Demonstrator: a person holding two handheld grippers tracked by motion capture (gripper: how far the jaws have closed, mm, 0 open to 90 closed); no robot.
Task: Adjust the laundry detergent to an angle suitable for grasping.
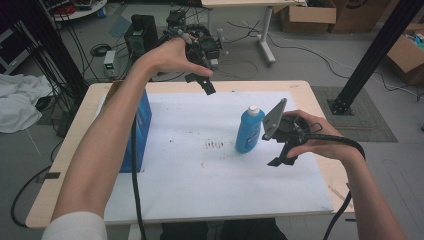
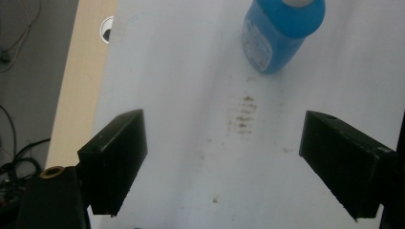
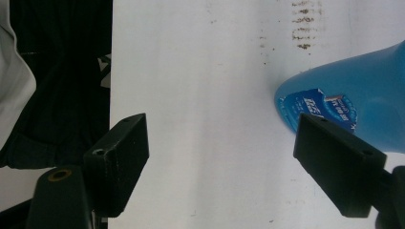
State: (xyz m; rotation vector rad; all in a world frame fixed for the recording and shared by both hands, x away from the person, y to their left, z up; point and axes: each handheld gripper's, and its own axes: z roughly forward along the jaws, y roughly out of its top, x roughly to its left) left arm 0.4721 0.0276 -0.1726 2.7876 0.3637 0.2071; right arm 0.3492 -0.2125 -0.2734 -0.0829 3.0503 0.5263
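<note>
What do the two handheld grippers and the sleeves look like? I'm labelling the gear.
Both the left gripper and the right gripper are black with two blocky, flat-faced black jaws; a brass-coloured ring sits near each left jaw's base. The right one carries a grey three-cornered plate. A thick black cable trails from each. A white sleeve shows on the left arm.

Looking down and forward from above the table (image 1: 300,90); gripper views riding close, aiming downward at the white sheet (image 2: 191,71), both sharing the blue bottle (image 3: 363,109).
</note>
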